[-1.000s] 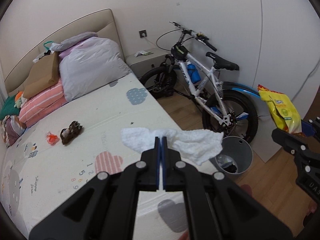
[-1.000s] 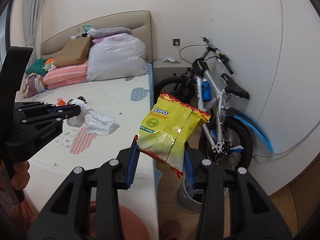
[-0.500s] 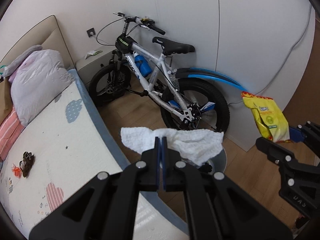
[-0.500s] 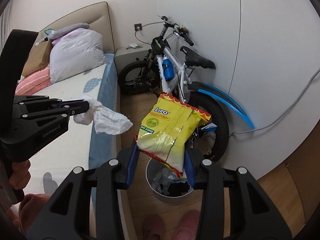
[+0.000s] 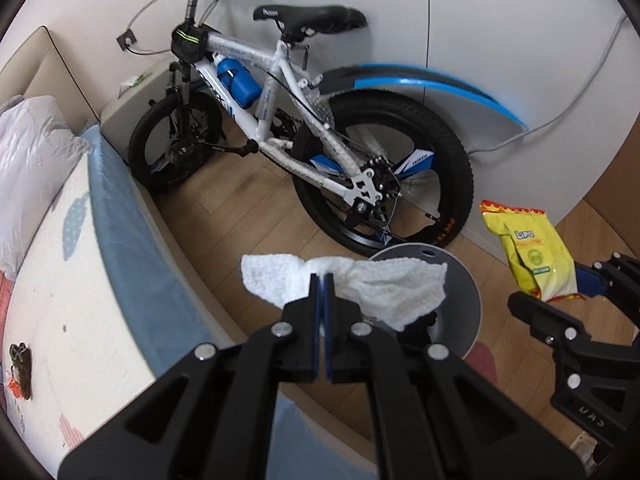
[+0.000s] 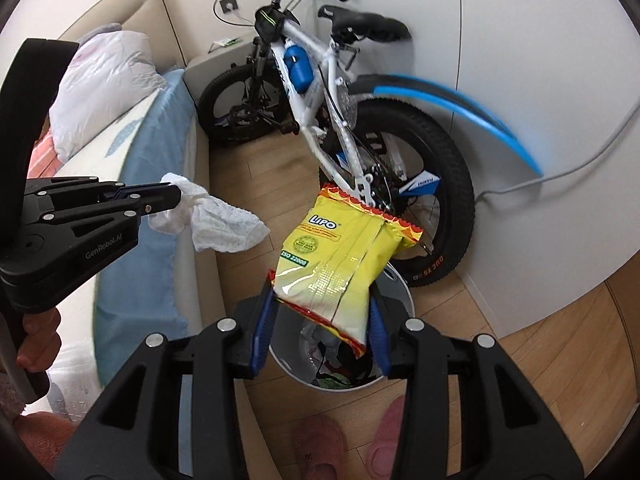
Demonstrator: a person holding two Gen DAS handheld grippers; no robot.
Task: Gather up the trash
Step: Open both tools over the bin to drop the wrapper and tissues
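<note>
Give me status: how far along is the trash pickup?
Done: some trash already lies in the bin. In hand: left gripper pinches a white tissue, right gripper clamps a yellow snack bag, both above the bin. Left: drop both; brown scraps remain on the bed.

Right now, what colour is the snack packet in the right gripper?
Yellow with red serrated edges, clearest in the right wrist view: snack packet, right gripper.

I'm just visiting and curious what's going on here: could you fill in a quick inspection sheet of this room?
Surface: wooden floor beside a bed.
Job's things: white tissue, yellow snack bag, metal bin below with trash inside.
Clutter: small dark item on the bed.
Grippers: left gripper shut on the tissue; right gripper clamps the bag.
Cables: grey cable along the wall.
Surroundings: bicycle, pillows, nightstand.
</note>
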